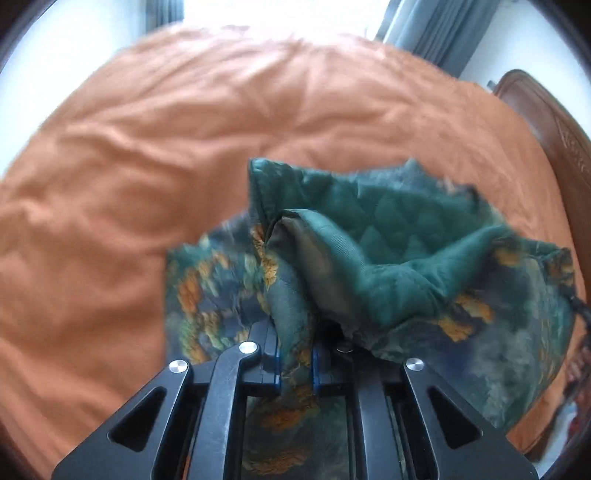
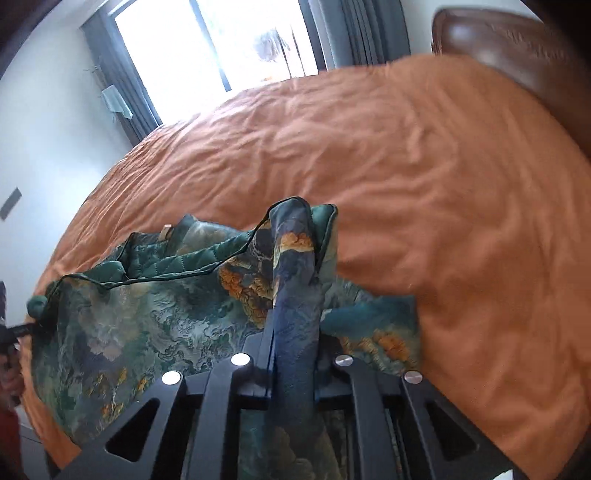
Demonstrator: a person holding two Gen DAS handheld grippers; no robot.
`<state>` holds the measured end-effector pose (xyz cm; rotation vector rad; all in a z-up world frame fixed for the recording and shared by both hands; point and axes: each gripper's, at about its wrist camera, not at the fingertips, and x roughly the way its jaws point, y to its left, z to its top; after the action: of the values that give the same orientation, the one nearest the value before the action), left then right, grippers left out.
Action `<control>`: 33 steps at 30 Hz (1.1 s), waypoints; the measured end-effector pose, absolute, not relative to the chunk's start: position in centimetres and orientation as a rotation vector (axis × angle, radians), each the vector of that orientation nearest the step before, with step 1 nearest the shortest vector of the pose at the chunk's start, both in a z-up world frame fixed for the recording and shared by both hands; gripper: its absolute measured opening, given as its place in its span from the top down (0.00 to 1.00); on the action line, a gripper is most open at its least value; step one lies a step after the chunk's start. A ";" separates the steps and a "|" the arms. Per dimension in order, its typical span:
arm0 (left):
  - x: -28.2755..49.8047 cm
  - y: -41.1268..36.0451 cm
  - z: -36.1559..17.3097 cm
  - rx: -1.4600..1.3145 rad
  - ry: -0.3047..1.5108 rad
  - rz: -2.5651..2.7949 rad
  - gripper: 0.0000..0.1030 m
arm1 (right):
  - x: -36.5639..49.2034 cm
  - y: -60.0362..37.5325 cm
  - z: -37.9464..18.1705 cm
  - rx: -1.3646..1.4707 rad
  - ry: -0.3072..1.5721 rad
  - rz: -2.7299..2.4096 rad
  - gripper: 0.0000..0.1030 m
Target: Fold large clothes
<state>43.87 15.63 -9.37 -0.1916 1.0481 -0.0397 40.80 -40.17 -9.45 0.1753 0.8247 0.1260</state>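
A large quilted garment (image 1: 399,236), dark green inside with a blue, green and orange landscape print outside, hangs bunched above an orange bed (image 1: 147,155). My left gripper (image 1: 295,350) is shut on a fold of its edge. My right gripper (image 2: 293,332) is shut on another printed fold of the garment (image 2: 155,317), which spreads to the left and droops over the bed (image 2: 443,184). The left gripper (image 2: 18,330) shows at the far left of the right wrist view, holding the other end. Both sets of fingertips are hidden in cloth.
A dark wooden headboard (image 1: 546,122) (image 2: 517,55) stands at the right. A bright window (image 2: 221,44) with grey curtains (image 1: 436,26) lies beyond the bed. White walls flank it.
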 end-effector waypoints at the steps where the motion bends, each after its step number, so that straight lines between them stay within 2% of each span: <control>1: 43.4 15.5 -7.9 -0.173 0.994 -0.039 0.91 | 40.3 -40.2 -8.2 0.147 0.782 0.117 0.88; 5: 43.8 14.3 -5.7 -0.103 0.873 0.006 0.91 | 41.0 -39.7 -6.9 0.064 0.716 0.088 0.88; 7: 45.2 13.5 -7.6 -0.059 0.879 0.056 0.89 | 43.0 -39.4 -9.3 0.074 0.764 0.056 0.88; 10: 47.1 13.0 -13.4 -0.004 0.966 0.106 0.80 | 45.3 -38.9 -15.3 0.064 0.882 0.027 0.87; 12: 46.6 13.2 -15.9 -0.019 0.937 0.092 0.77 | 45.2 -38.8 -18.1 0.086 0.878 0.038 0.87; 18: 45.7 15.2 -16.6 -0.155 0.841 0.019 0.71 | 44.6 -39.8 -19.7 0.157 0.782 0.075 0.86; 21: 45.4 15.7 -16.2 -0.194 0.838 0.015 0.56 | 44.7 -39.9 -19.8 0.175 0.771 0.086 0.86; 23: 44.7 16.5 -15.2 -0.218 0.855 0.024 0.30 | 44.4 -40.2 -19.8 0.187 0.760 0.090 0.85; 25: 43.5 17.7 -14.3 -0.244 0.833 0.046 0.14 | 43.9 -40.8 -19.2 0.224 0.756 0.105 0.83; 26: 42.4 18.3 -13.7 -0.249 0.818 0.063 0.12 | 43.9 -41.3 -18.9 0.235 0.758 0.108 0.79; 28: 40.0 19.9 -12.6 -0.263 0.803 0.070 0.12 | 42.7 -42.1 -17.0 0.238 0.742 0.091 0.53; 29: 38.9 20.5 -12.2 -0.259 0.800 0.083 0.12 | 41.6 -42.4 -15.9 0.231 0.714 0.076 0.36; 33: 34.7 19.4 -11.0 -0.143 0.783 0.077 0.12 | 36.8 -41.6 -12.5 0.169 0.617 0.086 0.35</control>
<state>34.69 19.43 -11.02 -0.1425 0.7826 0.0774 36.75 -41.56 -12.53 0.1691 0.6170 0.0863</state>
